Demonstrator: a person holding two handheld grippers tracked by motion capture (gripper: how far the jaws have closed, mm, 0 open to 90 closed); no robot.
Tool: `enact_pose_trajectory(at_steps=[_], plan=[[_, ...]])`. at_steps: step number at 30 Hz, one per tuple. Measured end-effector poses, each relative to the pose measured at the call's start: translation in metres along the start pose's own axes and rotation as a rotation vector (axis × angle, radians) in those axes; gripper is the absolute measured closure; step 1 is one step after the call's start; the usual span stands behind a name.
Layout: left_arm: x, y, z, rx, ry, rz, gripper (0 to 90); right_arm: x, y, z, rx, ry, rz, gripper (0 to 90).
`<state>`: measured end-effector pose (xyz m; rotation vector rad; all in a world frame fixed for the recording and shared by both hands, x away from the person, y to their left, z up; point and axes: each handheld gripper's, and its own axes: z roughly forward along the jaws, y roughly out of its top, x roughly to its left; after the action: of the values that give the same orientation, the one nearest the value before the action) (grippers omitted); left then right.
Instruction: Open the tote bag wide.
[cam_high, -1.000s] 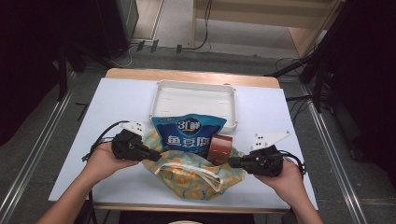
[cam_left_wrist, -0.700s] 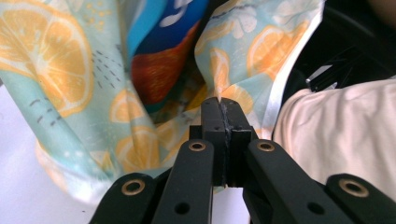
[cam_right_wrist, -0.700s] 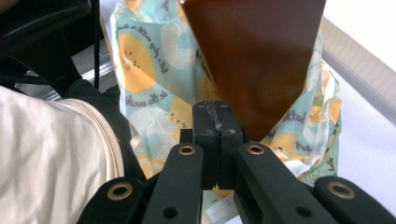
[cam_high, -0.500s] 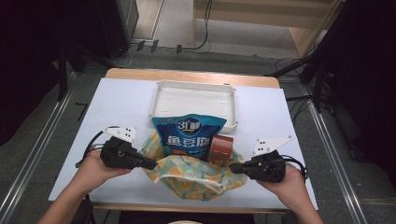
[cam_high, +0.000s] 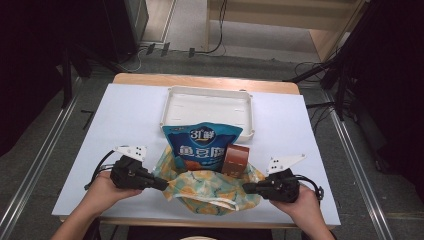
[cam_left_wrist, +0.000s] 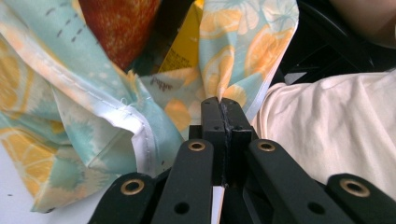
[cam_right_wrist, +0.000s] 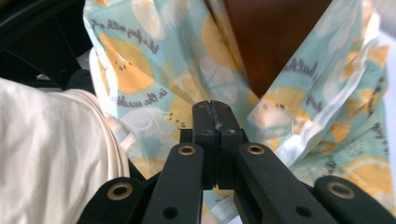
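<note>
A cloth bag (cam_high: 210, 189) printed with orange slices lies open at the near edge of the table. A blue snack pouch (cam_high: 202, 147) and a brown box (cam_high: 236, 159) stand in its mouth. My left gripper (cam_high: 165, 186) pinches the bag's left rim, and my right gripper (cam_high: 245, 188) pinches its right rim. In the left gripper view the jaws (cam_left_wrist: 219, 105) are pressed together with the printed cloth (cam_left_wrist: 154, 140) rising from their tips. The right gripper view has the jaws (cam_right_wrist: 212, 108) closed on cloth too, with the brown box (cam_right_wrist: 275, 37) just beyond.
An empty white tray (cam_high: 207, 107) sits behind the pouch at the middle of the white tabletop (cam_high: 125, 115). A cream garment (cam_left_wrist: 336, 126) of the person lies close behind the bag at the table's near edge.
Both hands have drawn back toward the near edge and slightly lower, carrying the bag's rims with them. The bag mouth now spreads wider.
</note>
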<state>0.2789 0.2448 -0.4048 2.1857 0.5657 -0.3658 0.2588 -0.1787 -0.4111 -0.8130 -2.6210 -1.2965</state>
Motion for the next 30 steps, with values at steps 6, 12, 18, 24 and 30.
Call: enact_pose_trajectory(at_steps=[6,12,18,24,30], plan=[[0.005,-0.008,0.01,0.013,-0.013,-0.02,90.0,-0.003,-0.009,0.01,0.014,0.0,0.01,90.0],[0.008,-0.013,0.017,0.008,-0.015,-0.032,90.0,-0.007,-0.015,0.019,0.032,0.002,0.023,90.0],[0.01,-0.015,0.023,0.013,-0.022,-0.025,90.0,-0.009,-0.019,0.026,0.061,-0.001,0.024,90.0],[0.02,-0.022,0.026,-0.009,-0.011,-0.041,89.4,-0.012,-0.023,0.035,0.083,-0.004,0.012,90.0],[0.025,-0.022,0.031,0.014,-0.008,-0.062,89.3,-0.013,-0.026,0.044,0.092,-0.003,-0.038,90.0]])
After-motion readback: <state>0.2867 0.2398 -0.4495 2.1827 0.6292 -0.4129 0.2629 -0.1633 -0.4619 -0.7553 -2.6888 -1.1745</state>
